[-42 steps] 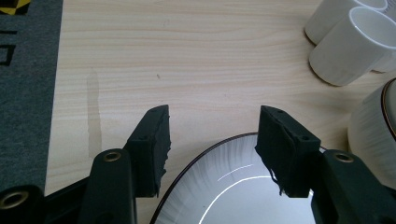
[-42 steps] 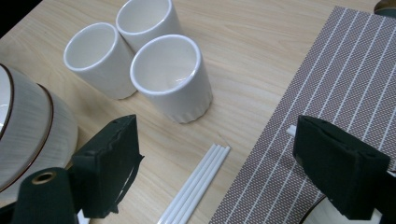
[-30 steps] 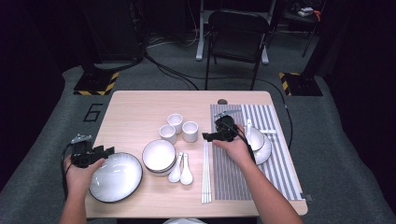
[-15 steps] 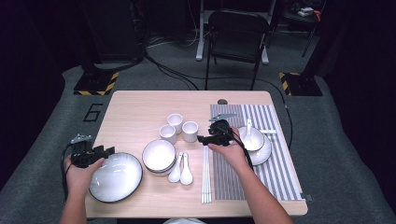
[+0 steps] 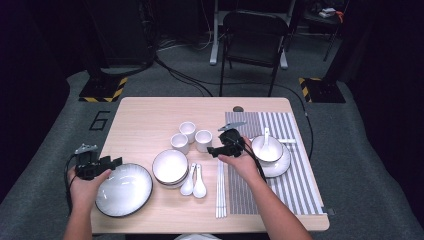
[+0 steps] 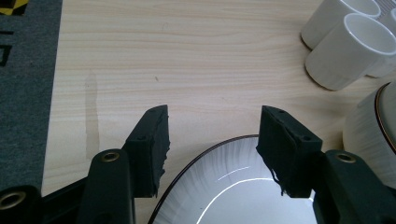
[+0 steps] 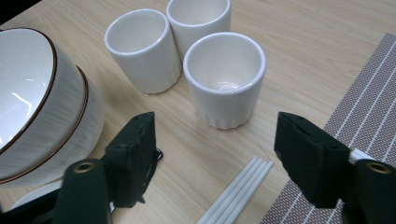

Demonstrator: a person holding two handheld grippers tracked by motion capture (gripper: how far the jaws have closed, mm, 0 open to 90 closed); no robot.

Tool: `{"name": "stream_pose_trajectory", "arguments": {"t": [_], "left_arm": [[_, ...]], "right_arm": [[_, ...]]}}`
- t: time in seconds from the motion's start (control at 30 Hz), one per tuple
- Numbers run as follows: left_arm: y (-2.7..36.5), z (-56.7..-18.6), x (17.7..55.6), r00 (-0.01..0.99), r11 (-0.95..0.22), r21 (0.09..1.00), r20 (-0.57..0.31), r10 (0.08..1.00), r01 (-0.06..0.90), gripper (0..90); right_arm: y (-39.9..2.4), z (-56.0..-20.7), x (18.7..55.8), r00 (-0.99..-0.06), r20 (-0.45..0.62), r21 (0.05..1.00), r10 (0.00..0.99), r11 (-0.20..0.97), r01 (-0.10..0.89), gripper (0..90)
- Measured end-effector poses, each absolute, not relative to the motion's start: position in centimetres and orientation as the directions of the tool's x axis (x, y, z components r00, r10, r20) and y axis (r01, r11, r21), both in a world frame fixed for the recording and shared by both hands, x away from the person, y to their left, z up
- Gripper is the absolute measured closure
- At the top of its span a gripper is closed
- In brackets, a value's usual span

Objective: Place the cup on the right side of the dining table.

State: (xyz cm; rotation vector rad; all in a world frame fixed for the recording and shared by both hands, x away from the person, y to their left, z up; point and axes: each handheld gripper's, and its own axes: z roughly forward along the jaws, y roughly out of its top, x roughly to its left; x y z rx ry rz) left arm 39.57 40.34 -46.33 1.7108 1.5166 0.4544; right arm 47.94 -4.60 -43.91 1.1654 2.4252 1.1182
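Cups point(image 5: 192, 137), three white ones, stand bunched at the middle of the table point(image 5: 145, 115), and the nearest of them point(image 7: 225, 77) looks to be what the right gripper point(image 5: 220, 150) is after. That gripper sits just at the cup's five o'clock in the high view, its jaws spread wide with nothing between them; they have just been opening further. The left gripper point(image 6: 212, 154) rests at the table's eight o'clock corner, jaws also wide and empty, poised over the rim of the big plate point(image 6: 233, 186).

To take the cup cleanly, I'd judge the right hand should slide forward so the jaws straddle the cup at mid-height, keeping clear of the two neighbours pressed close behind it and of the chopsticks point(image 7: 238, 193) lying just below.

From the right gripper view you can see the ribbed base of the near cup and the brown-rimmed stacked bowls point(image 7: 42, 107) at nine o'clock. The high view adds what lies farther off: two spoons point(image 5: 194, 181) beside the bowls, and the striped mat point(image 5: 295, 170) at three o'clock, carrying a bowl with a spoon point(image 5: 267, 147) on a plate.
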Motion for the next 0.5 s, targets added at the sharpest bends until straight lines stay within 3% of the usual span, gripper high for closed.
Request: {"name": "stream_pose_trajectory", "arguments": {"t": [0.5], "left_arm": [[40.2,-46.3,39.4,0.231,0.022,0.743,-0.236,0.944,0.669,42.9]], "right_arm": [[-3.4,-42.6,48.6,-0.665,0.089,0.726,0.742,0.409,0.554,16.6]]}}
